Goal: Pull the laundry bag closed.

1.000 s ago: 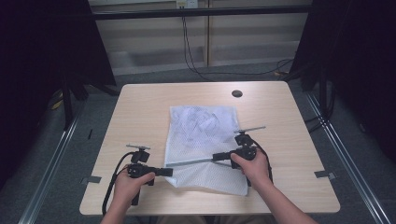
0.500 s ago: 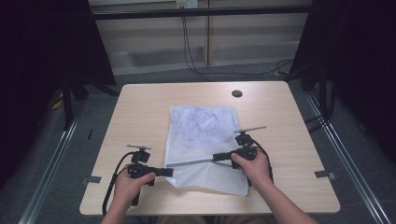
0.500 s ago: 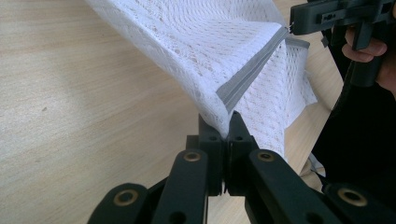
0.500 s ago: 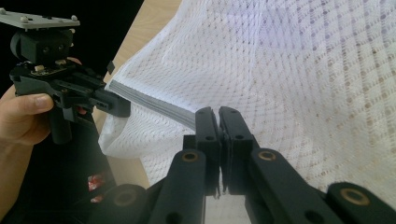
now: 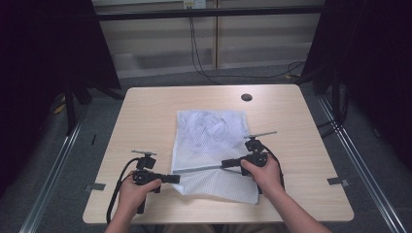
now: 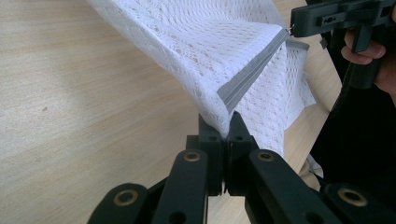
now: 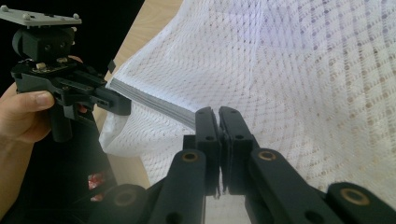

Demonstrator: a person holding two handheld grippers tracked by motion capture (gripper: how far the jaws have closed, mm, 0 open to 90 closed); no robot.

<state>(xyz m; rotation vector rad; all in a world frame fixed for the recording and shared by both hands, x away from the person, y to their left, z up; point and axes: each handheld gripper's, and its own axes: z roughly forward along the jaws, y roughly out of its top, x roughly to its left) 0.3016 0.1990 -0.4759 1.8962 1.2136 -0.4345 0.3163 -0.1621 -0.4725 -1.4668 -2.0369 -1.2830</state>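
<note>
Both grippers, left [image 6: 223,133] and right [image 7: 218,122], fingers pinching the mesh bag's [image 5: 214,141] grey zipper edge [image 5: 199,168] (stretched taut between the 2), above the tabletop [image 5: 145,111].

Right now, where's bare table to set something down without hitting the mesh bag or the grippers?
Free: the strip between the mesh bag and the table's left edge, the right side beyond the right gripper, and the far edge near the dark disc. Crowded: the near middle, where the left gripper and right gripper stretch the zipper.
</note>
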